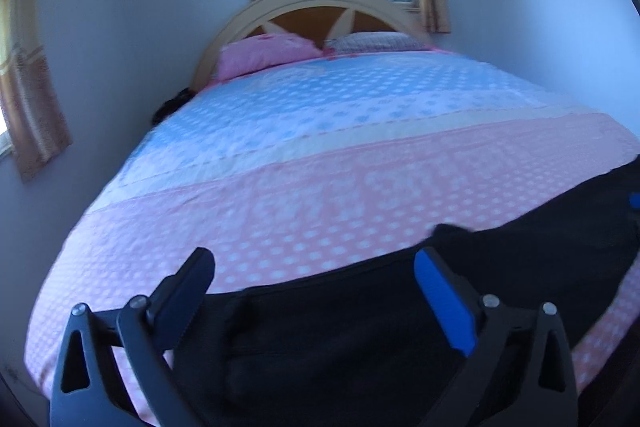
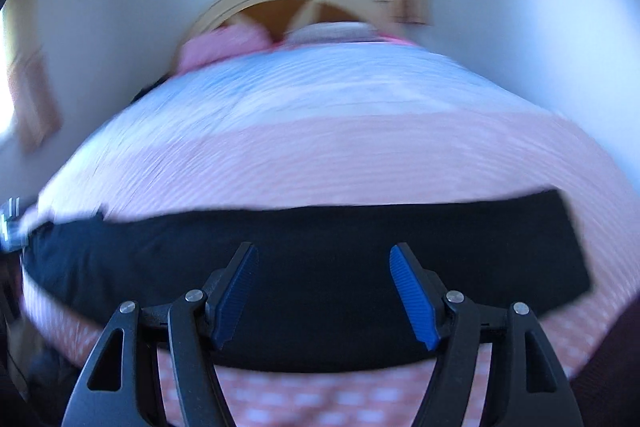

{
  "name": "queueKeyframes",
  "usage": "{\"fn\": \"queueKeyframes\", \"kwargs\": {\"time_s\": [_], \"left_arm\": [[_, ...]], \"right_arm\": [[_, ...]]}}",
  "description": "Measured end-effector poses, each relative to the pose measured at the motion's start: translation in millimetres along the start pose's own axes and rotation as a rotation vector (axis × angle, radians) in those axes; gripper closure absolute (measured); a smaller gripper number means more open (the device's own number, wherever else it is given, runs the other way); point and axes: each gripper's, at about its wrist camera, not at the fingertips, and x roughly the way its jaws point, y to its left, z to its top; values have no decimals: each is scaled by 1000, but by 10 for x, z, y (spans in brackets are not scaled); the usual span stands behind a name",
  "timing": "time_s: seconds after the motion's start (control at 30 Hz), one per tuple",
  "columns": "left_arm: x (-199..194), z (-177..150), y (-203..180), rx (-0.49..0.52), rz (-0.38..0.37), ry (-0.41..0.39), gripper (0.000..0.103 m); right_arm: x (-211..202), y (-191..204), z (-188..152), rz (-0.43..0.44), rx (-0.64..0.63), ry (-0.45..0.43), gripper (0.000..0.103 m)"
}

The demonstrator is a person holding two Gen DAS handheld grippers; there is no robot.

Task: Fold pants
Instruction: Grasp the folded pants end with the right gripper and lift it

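Left claw (image 1: pixel 312 267), right claw (image 2: pixel 322 263) agape, empty, above black pants (image 2: pixel 312 239); bedspread (image 1: pixel 320 195) around.

The left claw (image 1: pixel 314 293) is built of matte black linkage arms with triangular cut-outs and round silver screw heads at the pivots; its fingers carry ribbed blue pads (image 1: pixel 444 307). The right claw (image 2: pixel 322 291) has the same black frame, silver screws and ribbed blue pads (image 2: pixel 412 295).

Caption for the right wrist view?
Right gripper, jaws open and empty, above dark pants laid flat across the pink bedspread.
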Motion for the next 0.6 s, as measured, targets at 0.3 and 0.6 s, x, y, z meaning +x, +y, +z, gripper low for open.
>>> {"fn": "queueKeyframes", "kwargs": {"time_s": [0.3,0.6], "left_arm": [[201,-131,-587,31,-101,66,0],[443,-308,-587,-14,-67,148,0]], "right_arm": [[-490,-1982,-193,-144,559,-60,34],[-165,-2205,-425,-87,639,78,43]]}}
